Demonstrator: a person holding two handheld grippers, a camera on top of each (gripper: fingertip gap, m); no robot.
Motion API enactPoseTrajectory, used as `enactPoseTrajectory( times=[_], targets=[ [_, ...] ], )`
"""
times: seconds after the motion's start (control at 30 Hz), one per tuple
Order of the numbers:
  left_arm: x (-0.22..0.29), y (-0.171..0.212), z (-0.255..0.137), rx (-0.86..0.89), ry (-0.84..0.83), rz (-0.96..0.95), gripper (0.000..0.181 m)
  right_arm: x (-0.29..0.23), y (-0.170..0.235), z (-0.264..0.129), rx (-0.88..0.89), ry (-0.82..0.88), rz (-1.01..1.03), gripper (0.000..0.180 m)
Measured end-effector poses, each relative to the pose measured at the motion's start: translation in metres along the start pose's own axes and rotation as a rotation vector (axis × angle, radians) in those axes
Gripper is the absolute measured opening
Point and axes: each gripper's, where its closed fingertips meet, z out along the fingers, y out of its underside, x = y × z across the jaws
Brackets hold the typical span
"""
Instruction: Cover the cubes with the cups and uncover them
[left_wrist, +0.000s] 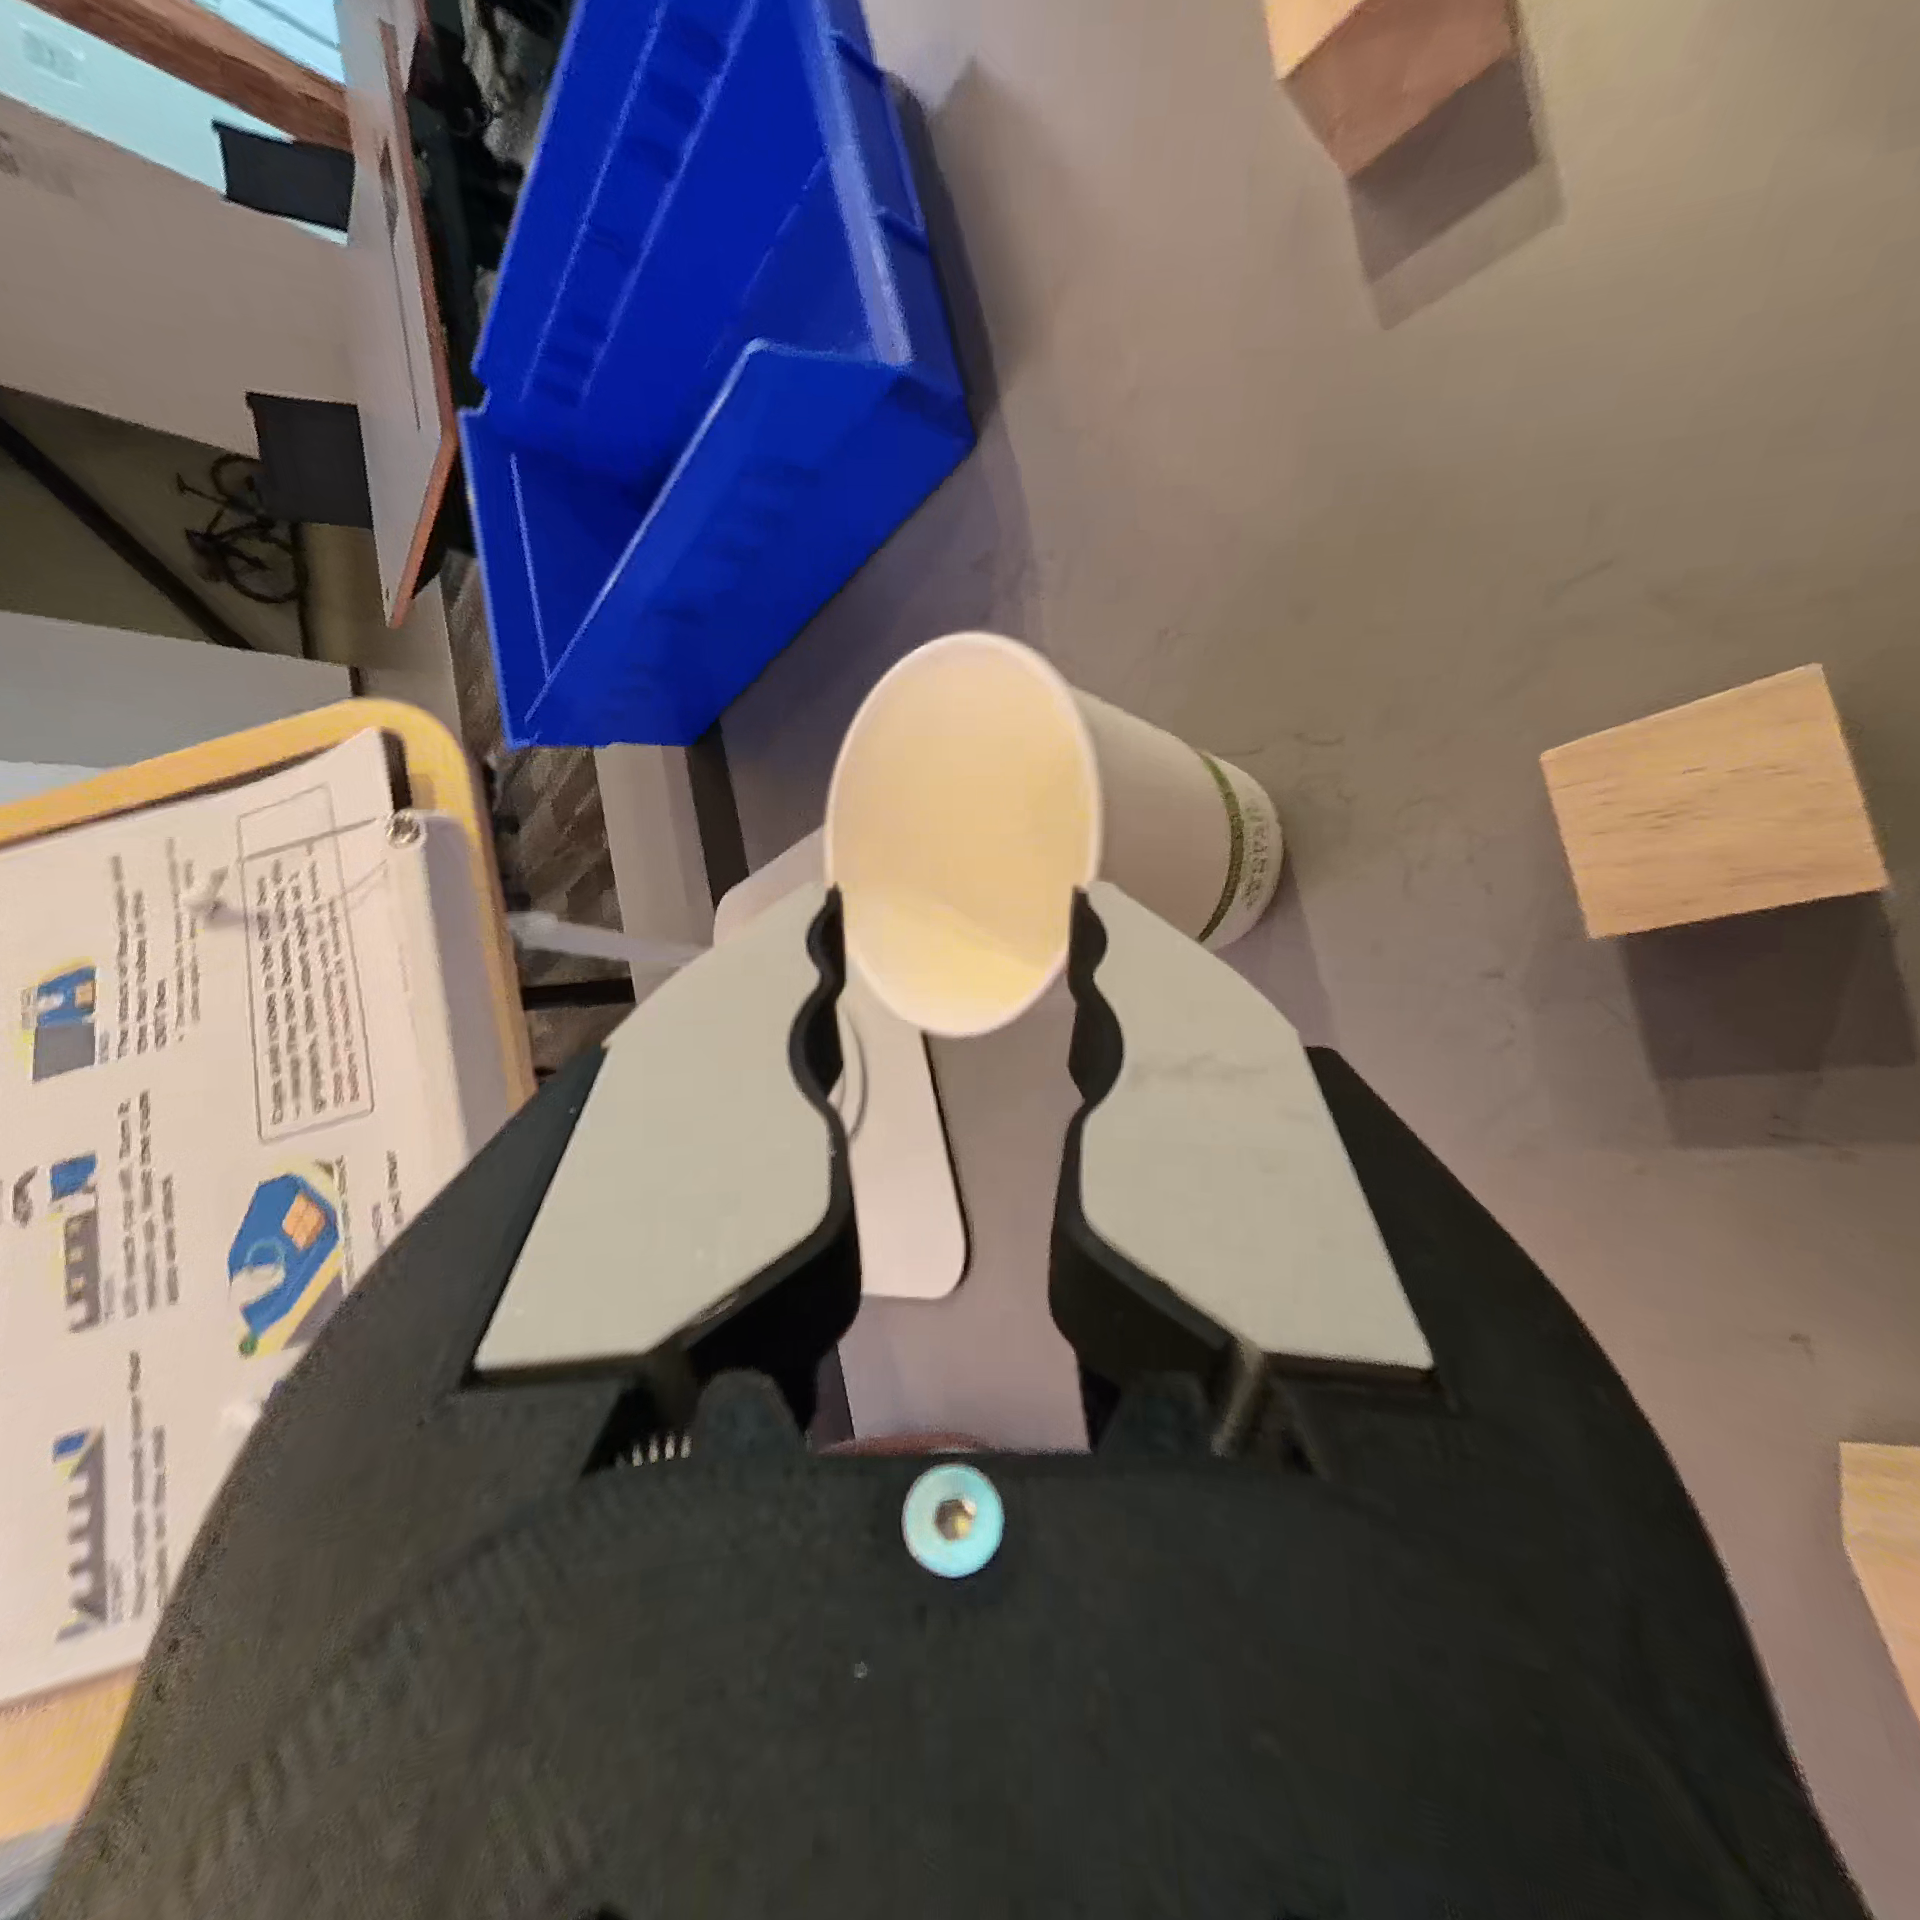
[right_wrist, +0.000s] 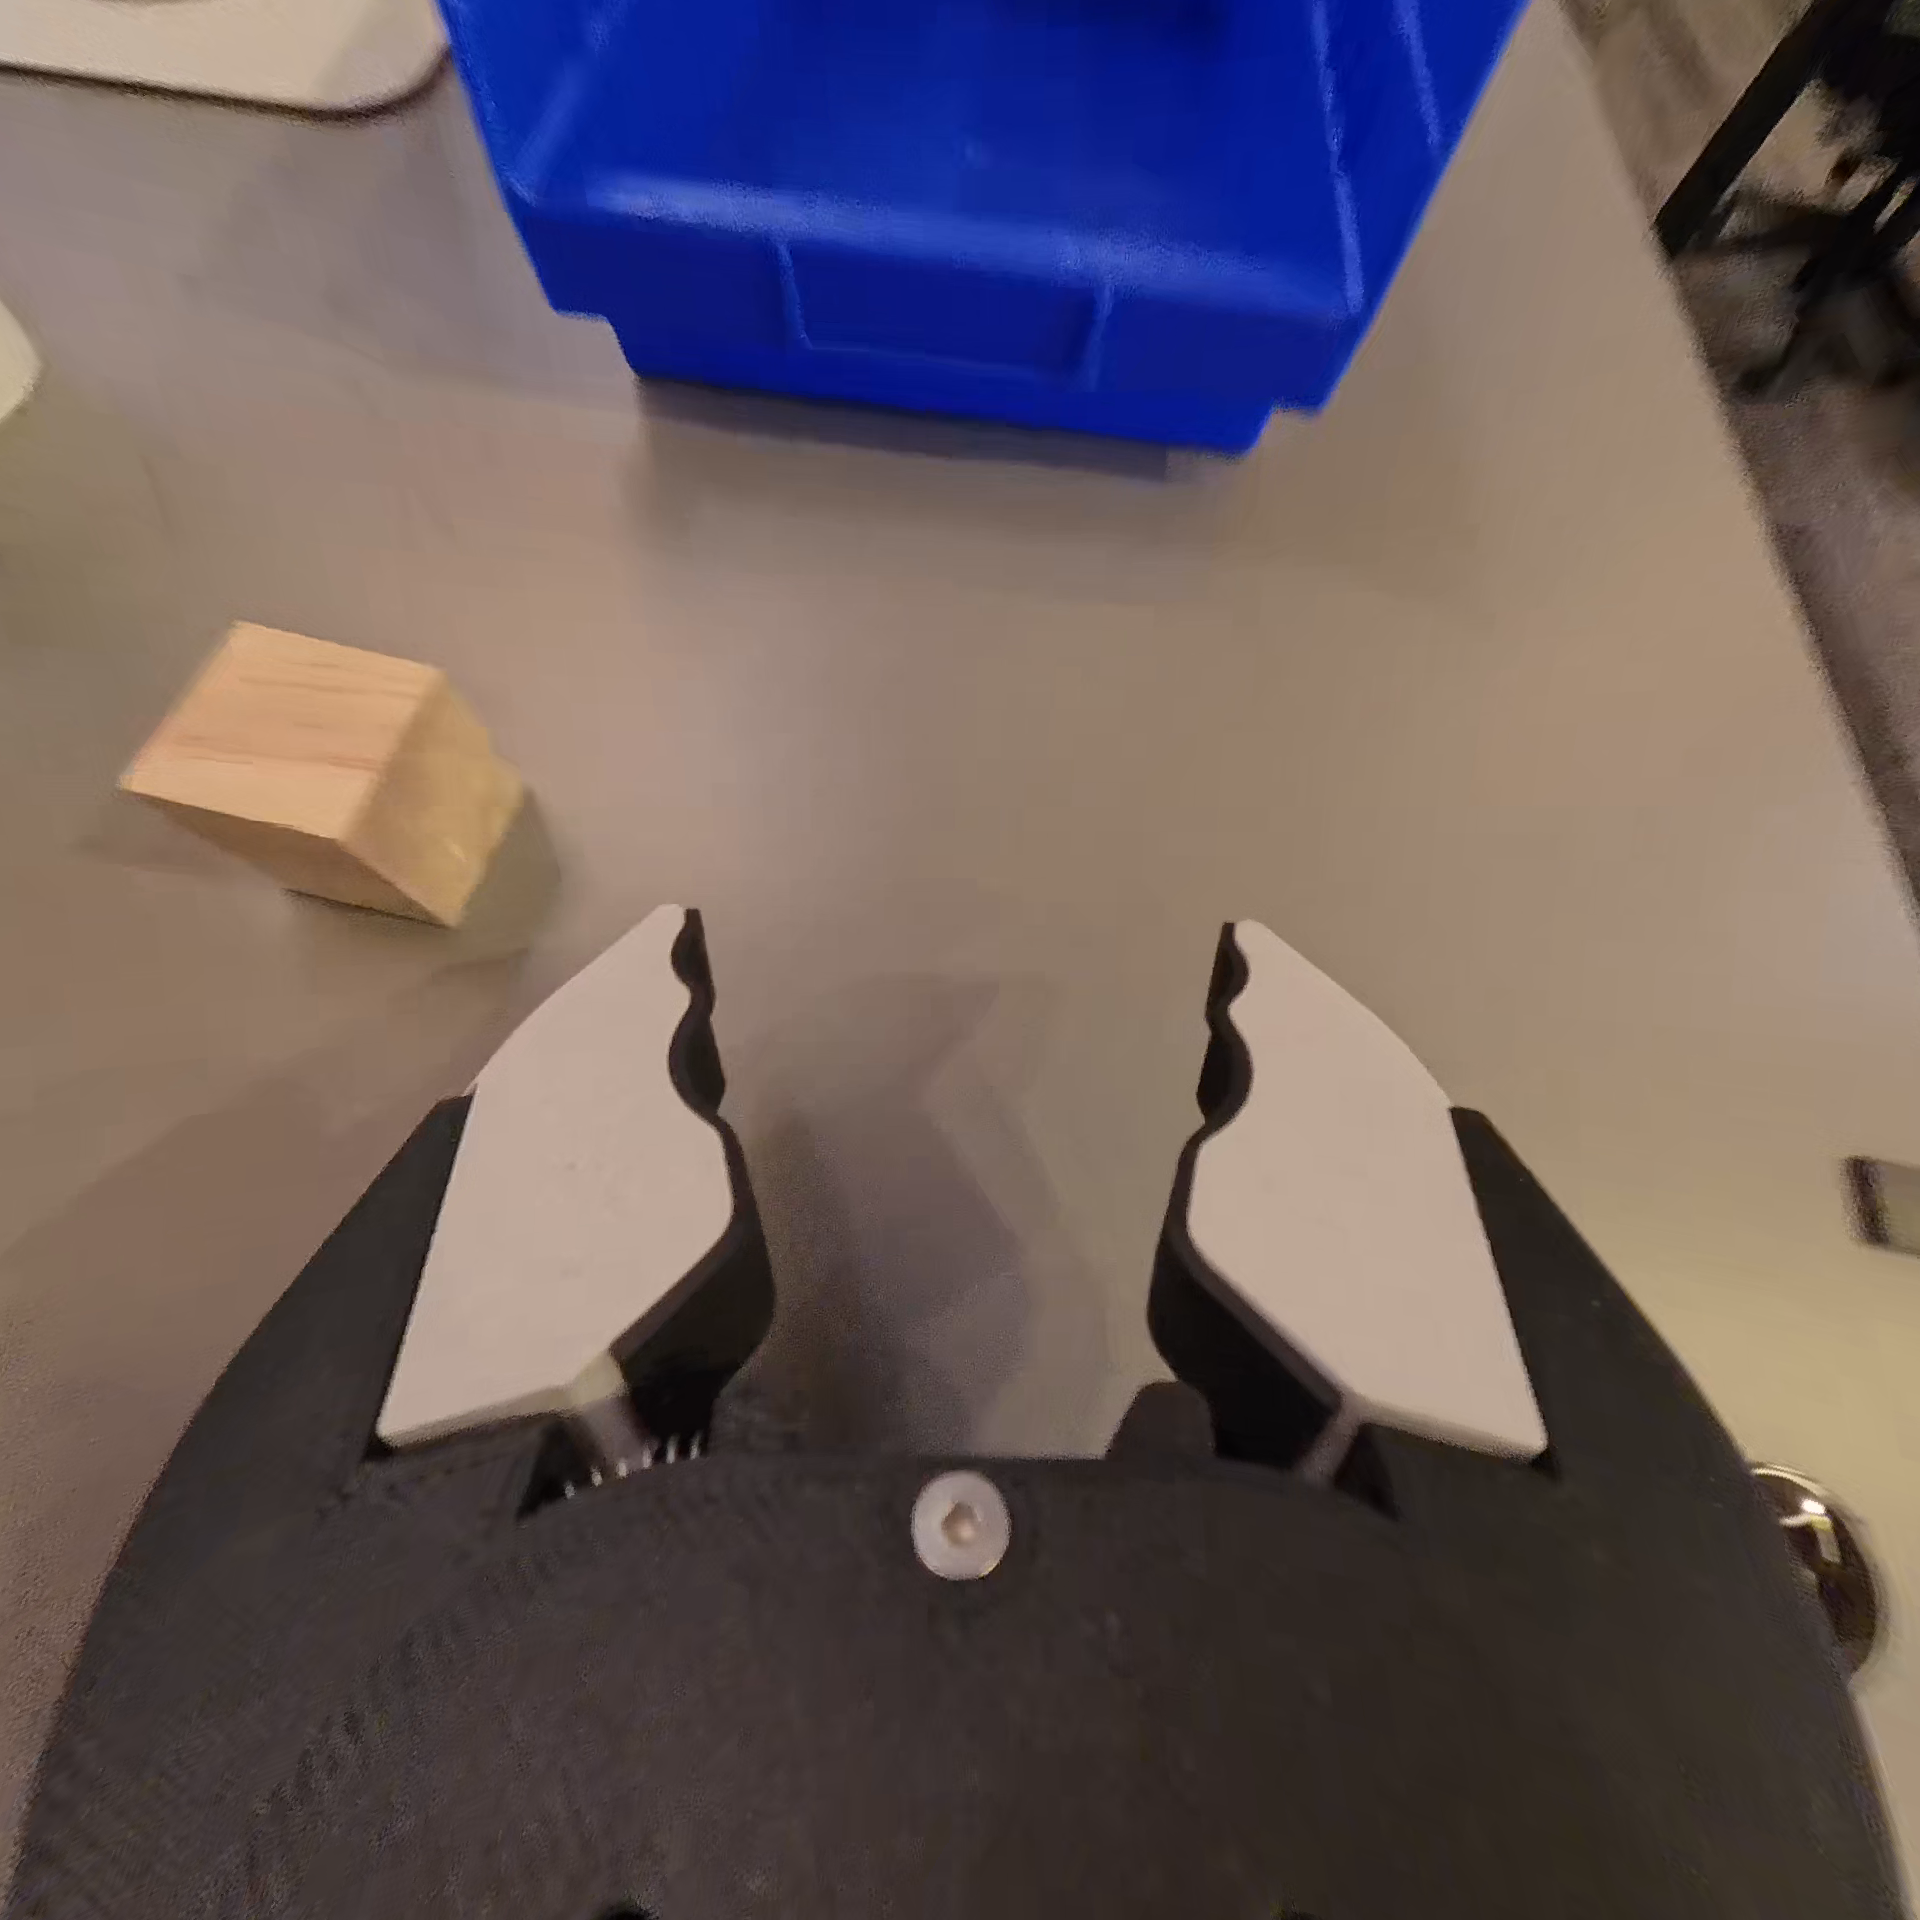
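So the left gripper (left_wrist: 956, 904) has got a white paper cup (left_wrist: 966, 831) pinched by the rim between its two tips, and the whole view is rolled sideways, so the cup's open mouth faces the camera and its base points off toward the grey table (left_wrist: 1351, 520). The cup is smooth and cone-ish, creamy inside, with a thin green band near the base. The fingers (left_wrist: 665, 1143) are flat pale grey plates on black printed plastic with wavy, scalloped inner edges.

Three light wooden cubes sit uncovered on the table: one (left_wrist: 1714, 800) just beside the cup, one (left_wrist: 1392, 73) further along at the frame edge, and one (left_wrist: 1886, 1548) only partly in shot. You can see the grain on them, with sharp square edges.

A glossy blue plastic bin (left_wrist: 707, 364) with ribbed walls sits at the table edge near the cup. A printed paper sheet (left_wrist: 208, 1143) lies on a yellow-rimmed board off the table.

The right gripper (right_wrist: 961, 925) hangs level over bare table, jaws spread wide with nothing between them. A wooden cube (right_wrist: 322, 769) sits off to its left and the blue bin (right_wrist: 935, 239) is straight ahead.
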Motion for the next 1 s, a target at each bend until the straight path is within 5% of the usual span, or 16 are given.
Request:
enactPoseTrajectory(
  times=[0.2, 0.37, 0.7, 1.0],
  targets=[
    [-0.013, 0.031, -0.033, -0.057, -0.030, -0.154, 0.039, -0.104, -0.091, -0.030, 0.169, -0.188, -0.144, 0.091],
    [0.002, 0.054, -0.053, -0.088, -0.036, -0.284, 0.031, -0.207, -0.135, -0.005, 0.163, -0.445, -0.225, 0.122],
    [0.021, 0.060, -0.078, -0.074, -0.062, -0.417, 0.029, -0.268, -0.126, 0.097, 0.022, -0.649, -0.130, 0.134],
    [0.023, 0.070, -0.083, -0.074, -0.064, -0.445, 0.029, -0.295, -0.130, 0.115, 0.051, -0.712, -0.169, 0.101]
  ],
)
